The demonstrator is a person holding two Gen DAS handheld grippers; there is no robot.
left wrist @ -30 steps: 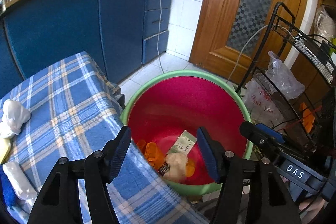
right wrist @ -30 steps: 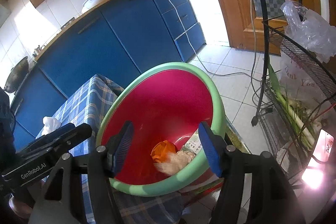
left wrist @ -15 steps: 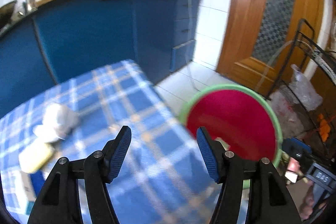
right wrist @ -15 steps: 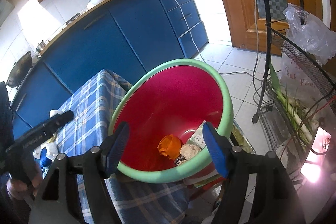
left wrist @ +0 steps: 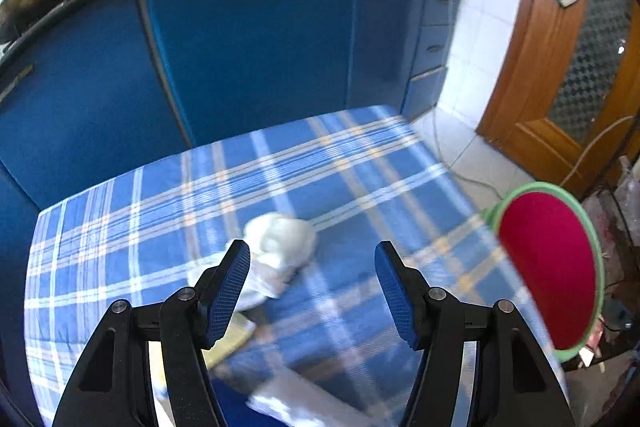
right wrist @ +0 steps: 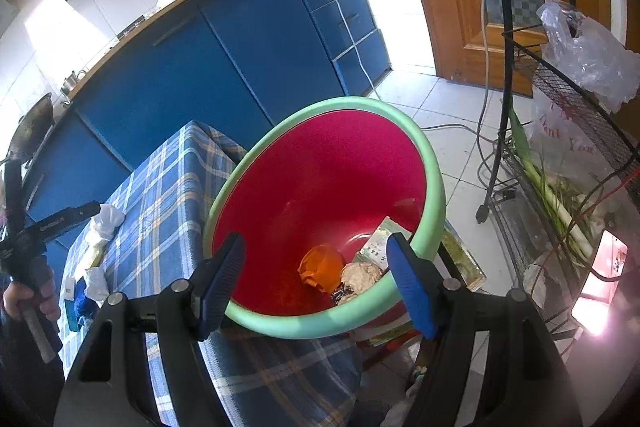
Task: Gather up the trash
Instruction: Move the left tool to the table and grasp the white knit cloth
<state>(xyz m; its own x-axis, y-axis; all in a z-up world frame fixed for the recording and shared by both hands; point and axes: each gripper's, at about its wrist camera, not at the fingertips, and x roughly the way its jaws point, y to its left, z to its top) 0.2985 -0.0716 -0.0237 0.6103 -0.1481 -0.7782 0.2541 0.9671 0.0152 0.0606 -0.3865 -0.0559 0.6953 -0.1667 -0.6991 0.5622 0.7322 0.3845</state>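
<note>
So the left hand-held gripper [left wrist: 312,287] has swung away from the red plastic basin with the green rim [right wrist: 434,183] and is now over the blue plaid tabletop [left wrist: 160,195]. A second ago it was parked right above the basin; now the basin sits off at the right edge of its view. Its jaws are spread wide with nothing between them, and a crumpled white tissue wad [left wrist: 280,243] lies on the cloth just ahead of them, a bit toward the left finger. The view is motion-blurred, so the smaller bits near the tabletop's front edge are hard to make out.

The right hand-held gripper [right wrist: 316,283] hasn't really moved: it still hangs over the basin, jaws spread and empty. Down in the basin you can see an orange scrap [right wrist: 322,265], a beige crumpled lump [right wrist: 360,275] and a printed paper packet [right wrist: 380,245].

Looks like one drop-off is done and the left side is lining up on the tissue wad for the next pickup. More white scraps [right wrist: 96,281] wait on the cloth, so there's plenty left.
</note>
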